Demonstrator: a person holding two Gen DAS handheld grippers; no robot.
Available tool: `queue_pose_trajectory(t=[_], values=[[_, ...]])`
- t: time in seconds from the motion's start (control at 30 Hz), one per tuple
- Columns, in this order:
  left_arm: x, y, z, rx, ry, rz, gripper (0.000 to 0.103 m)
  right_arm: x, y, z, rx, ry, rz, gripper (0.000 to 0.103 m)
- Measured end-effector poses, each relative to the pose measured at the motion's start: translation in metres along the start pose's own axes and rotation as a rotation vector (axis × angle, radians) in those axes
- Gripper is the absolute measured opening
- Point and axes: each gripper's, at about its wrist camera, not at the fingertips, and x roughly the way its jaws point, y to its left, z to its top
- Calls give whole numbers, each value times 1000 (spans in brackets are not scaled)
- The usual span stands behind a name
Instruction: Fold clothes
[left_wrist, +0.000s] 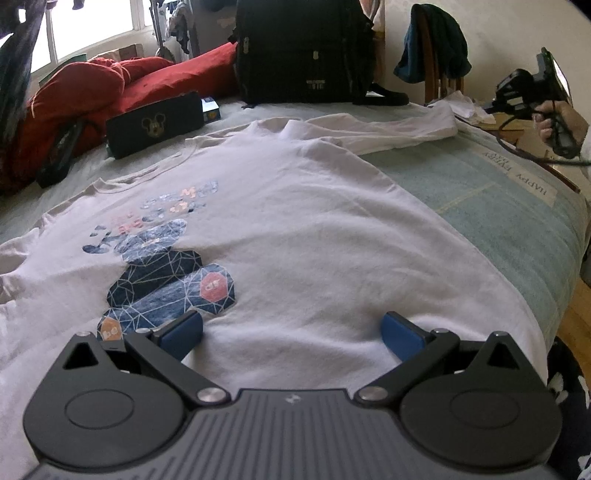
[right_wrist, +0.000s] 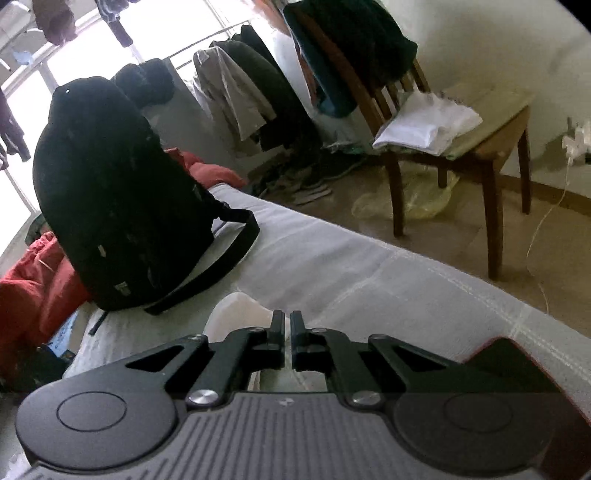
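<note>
A white shirt (left_wrist: 295, 229) lies spread flat on the bed (left_wrist: 480, 206). The left gripper (left_wrist: 291, 332) hovers over its hem, jaws wide. The right gripper (right_wrist: 287, 325) is nearly closed, pinching the sleeve (right_wrist: 236, 314).
</note>
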Motion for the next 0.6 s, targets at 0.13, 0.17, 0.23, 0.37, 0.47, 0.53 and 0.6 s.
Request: queue_pose_trajectory(t=[0.13, 0.17, 0.23, 0.37, 0.47, 0.53, 0.6], values=[[0, 1, 0, 0, 0, -2, 102, 21, 3, -17, 56, 51, 39, 27], [0, 1, 0, 1, -1, -2, 102, 26, 4, -21, 70, 63, 49, 35], [1, 1, 0, 1, 0, -4, 102, 36, 5, -29, 98, 89, 68, 37], [2, 2, 0, 2, 0, -9, 103, 45, 9, -36, 110, 108, 76, 40], [3, 2, -1, 2, -2, -10, 103, 36, 13, -28, 62, 83, 42, 14], [2, 2, -1, 3, -4, -12, 103, 30, 16, -22, 31, 66, 20, 6], [1, 3, -2, 3, -5, -12, 103, 24, 19, -17, -1, 49, -3, 6]])
